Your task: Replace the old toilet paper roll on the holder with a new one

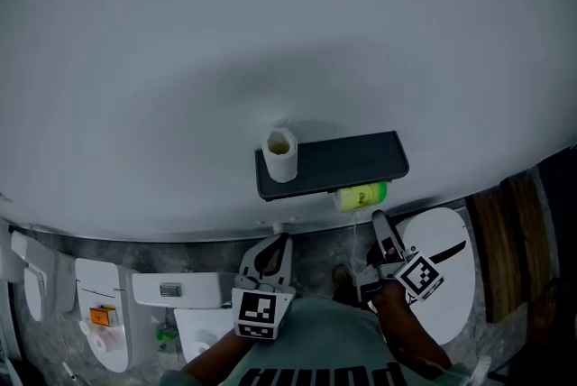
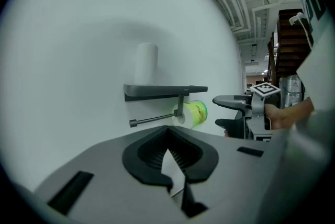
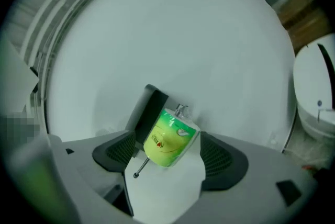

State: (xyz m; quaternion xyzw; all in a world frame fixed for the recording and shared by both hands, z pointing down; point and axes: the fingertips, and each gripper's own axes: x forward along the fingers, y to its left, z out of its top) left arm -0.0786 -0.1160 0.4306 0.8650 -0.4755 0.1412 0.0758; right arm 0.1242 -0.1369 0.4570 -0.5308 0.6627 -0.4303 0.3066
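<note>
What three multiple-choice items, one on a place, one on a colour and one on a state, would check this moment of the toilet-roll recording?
1. Where does the white roll stand?
A. on the floor
B. on top of the shelf
C. in a basket

2. What colour is the wrapped roll on the bar?
A. green
B. red
C. blue

3. How do the right gripper jaws stand?
A. shut on the wrapped roll
B. shut on the white roll
C. apart, holding nothing

Answers:
1. B: the head view shows the white roll upright on the shelf's left end.
2. A: the wrapper is yellow-green in all three views.
3. C: the right gripper view shows a wide gap between the jaws, and the left gripper view shows them beside the wrapped roll, not on it.
</note>
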